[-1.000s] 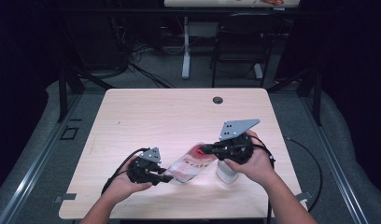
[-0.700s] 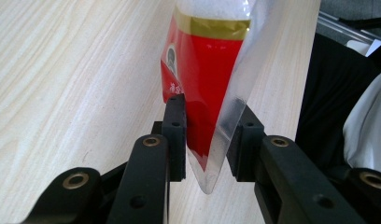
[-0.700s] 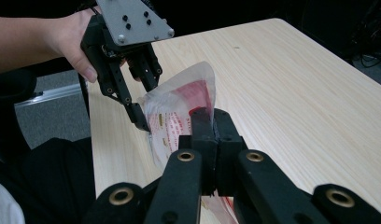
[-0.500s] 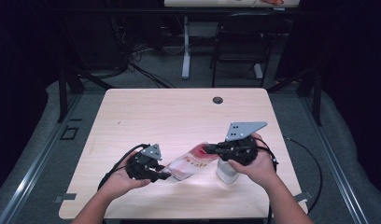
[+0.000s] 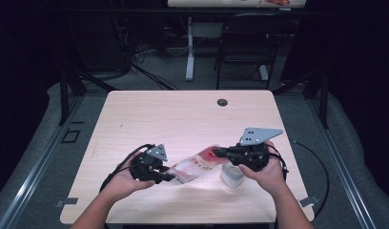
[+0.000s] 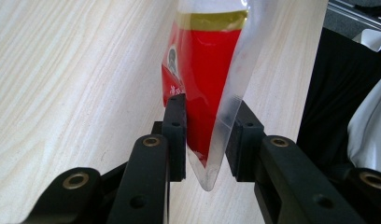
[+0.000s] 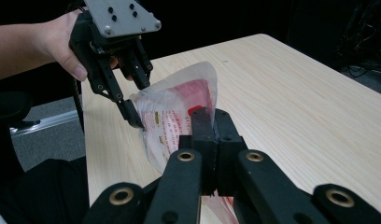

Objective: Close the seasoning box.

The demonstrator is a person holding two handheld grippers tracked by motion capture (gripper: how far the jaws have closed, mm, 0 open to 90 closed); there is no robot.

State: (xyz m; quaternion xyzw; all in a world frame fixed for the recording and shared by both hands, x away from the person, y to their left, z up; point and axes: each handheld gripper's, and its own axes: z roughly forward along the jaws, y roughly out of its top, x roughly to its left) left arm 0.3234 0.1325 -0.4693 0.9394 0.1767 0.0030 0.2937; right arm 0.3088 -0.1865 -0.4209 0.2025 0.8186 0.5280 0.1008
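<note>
So the pouch [image 5: 195, 166] is a clear plastic bag with a big red printed panel, a gold band across it and some white lettering, and it's strung between both tools just above the near part of the bench [image 5: 183, 114]. The left tool [image 6: 205, 135] has its jaws only partly closed, sitting either side of the pouch's clear pointed corner, with the plastic touching the inner faces. The right tool [image 7: 208, 140] is clamped right down on the other edge, jaws pressed together with film pinched between. A white cup-like thing [image 5: 232, 174] sits on the bench under the right hand [image 5: 264, 174].
</note>
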